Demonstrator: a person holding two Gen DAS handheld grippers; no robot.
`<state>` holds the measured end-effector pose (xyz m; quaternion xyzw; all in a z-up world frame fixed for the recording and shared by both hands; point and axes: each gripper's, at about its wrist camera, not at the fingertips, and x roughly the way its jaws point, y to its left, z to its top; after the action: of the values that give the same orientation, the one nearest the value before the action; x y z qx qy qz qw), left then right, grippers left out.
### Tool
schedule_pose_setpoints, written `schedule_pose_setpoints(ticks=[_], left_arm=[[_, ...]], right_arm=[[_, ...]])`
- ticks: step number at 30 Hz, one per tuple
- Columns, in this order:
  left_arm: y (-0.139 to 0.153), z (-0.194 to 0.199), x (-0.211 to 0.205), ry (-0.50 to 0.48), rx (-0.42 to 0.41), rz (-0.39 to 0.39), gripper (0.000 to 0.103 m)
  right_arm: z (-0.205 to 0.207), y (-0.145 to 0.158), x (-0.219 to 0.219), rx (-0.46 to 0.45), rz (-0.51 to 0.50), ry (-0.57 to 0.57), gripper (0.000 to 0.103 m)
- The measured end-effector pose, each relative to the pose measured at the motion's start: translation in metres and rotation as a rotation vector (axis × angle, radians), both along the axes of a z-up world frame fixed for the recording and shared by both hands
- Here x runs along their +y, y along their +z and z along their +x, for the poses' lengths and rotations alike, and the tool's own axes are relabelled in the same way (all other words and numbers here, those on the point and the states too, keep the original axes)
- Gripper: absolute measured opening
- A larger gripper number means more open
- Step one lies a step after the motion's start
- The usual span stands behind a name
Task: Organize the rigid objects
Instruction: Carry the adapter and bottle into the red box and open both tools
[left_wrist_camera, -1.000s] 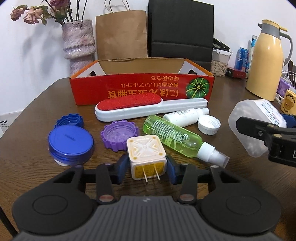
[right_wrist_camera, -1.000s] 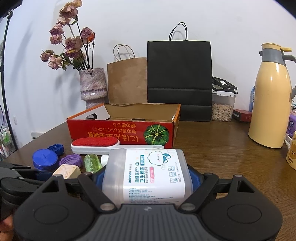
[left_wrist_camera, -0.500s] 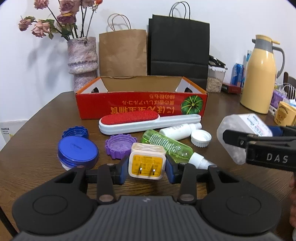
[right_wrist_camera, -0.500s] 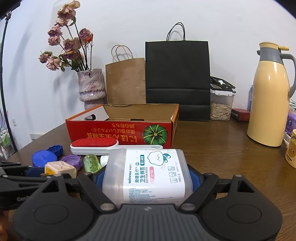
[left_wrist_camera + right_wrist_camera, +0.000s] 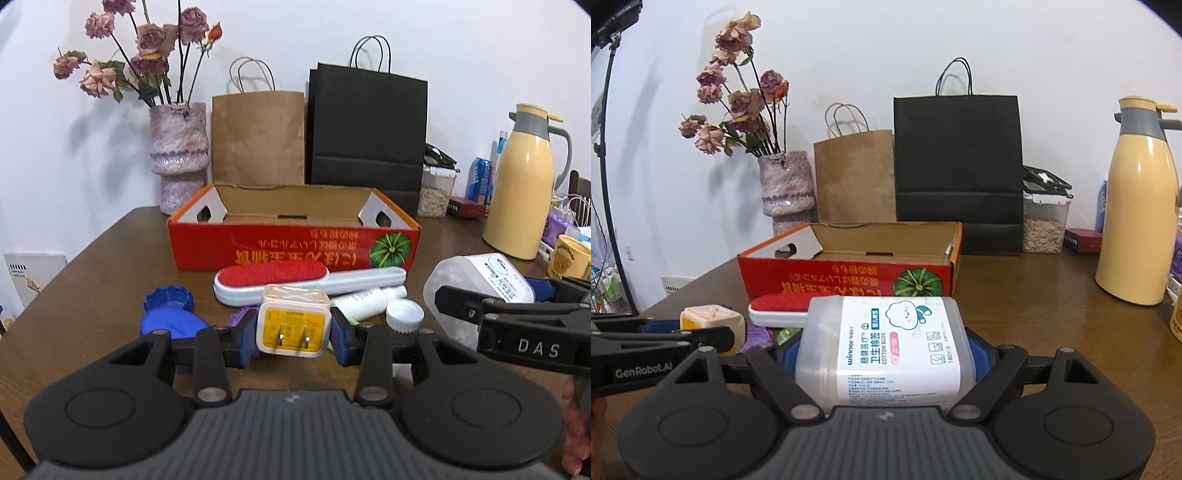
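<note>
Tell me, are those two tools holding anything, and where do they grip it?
Left tool clamps a cream cube-shaped plug adapter with a yellow pronged face by its two sides. Right tool clamps a clear plastic cotton-bud box by its sides.

what the cameras can't quite catch

the purple cap (image 5: 240,316) and green bottle (image 5: 785,335) peek out behind the charger (image 5: 292,325). the blue lid (image 5: 173,325) sits half covered by the left tongs (image 5: 293,332). the mug (image 5: 570,261) is cut by the edge.
</note>
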<state>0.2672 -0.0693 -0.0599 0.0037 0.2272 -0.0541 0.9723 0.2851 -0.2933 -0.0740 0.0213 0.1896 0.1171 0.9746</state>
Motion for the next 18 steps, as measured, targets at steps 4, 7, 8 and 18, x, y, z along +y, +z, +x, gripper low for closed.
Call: schedule_pose_setpoints(ticks=[4,7,8,18], left_arm=[[0.01,0.004,0.004,0.011,-0.022,-0.001,0.041],[0.018,0.009,0.006,0.018,-0.035,-0.005,0.041],[0.02,0.01,0.007,0.021,-0.039,-0.007,0.041],[0.034,0.029,0.014,0.039,-0.067,-0.02,0.041]], right_arm=[[0.003,0.008,0.006,-0.018,0.002,0.011,0.082],[0.006,0.015,0.01,-0.032,0.001,0.018,0.082],[0.007,0.017,0.012,-0.036,0.001,0.02,0.082],[0.022,0.032,0.023,-0.065,-0.003,0.032,0.082]])
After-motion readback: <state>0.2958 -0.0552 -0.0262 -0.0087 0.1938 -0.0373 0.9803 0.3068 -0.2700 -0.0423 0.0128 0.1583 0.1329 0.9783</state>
